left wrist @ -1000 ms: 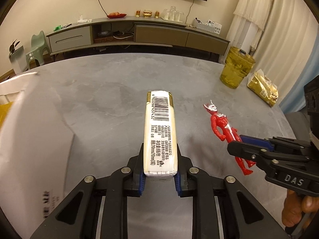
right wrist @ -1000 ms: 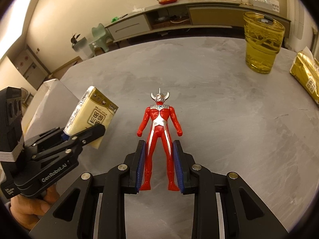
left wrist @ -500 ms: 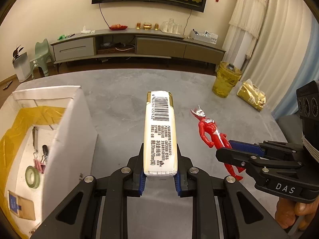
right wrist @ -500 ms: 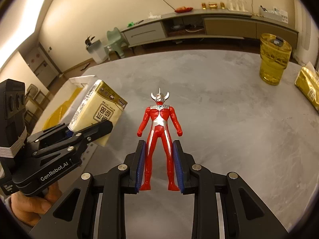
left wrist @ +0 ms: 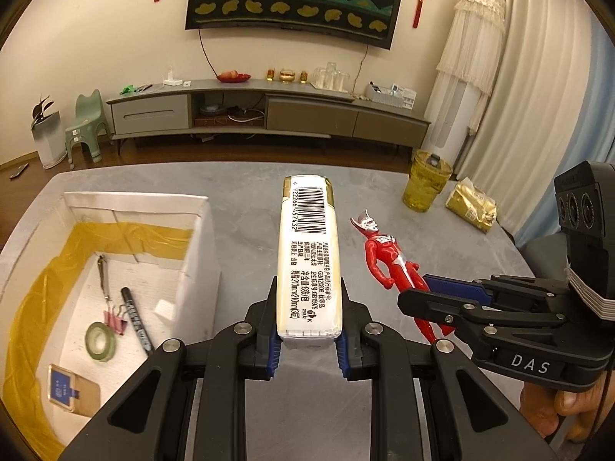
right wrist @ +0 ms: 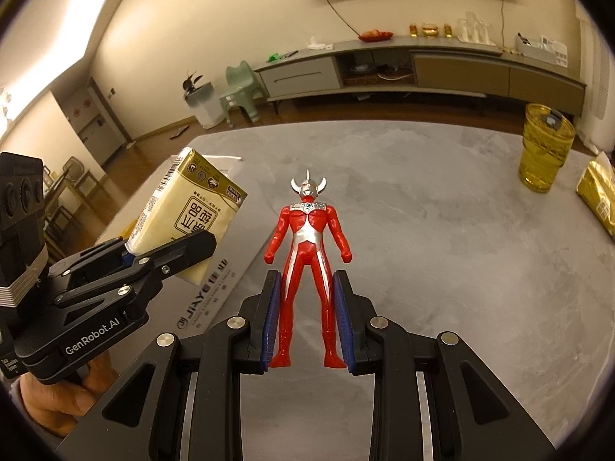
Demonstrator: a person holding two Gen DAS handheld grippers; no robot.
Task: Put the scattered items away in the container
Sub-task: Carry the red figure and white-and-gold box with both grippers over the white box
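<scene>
White box [left wrist: 196, 253] w/ pen, tape, clips sits far left on grey worktop [left wrist: 246, 199]. Left hand-held gripper [left wrist: 307, 340] clamped on tissue pack [left wrist: 307, 253], just right of box. Right hand-held gripper [right wrist: 307, 330] clamped on red hero figure [right wrist: 307, 253] by its legs, held above worktop.

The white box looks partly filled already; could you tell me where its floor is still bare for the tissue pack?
Inside the white box, the floor is bare along the right wall around the small white piece, and at the far end. The near left is crowded: tape roll, pink binder clips, black marker, blue card.
</scene>
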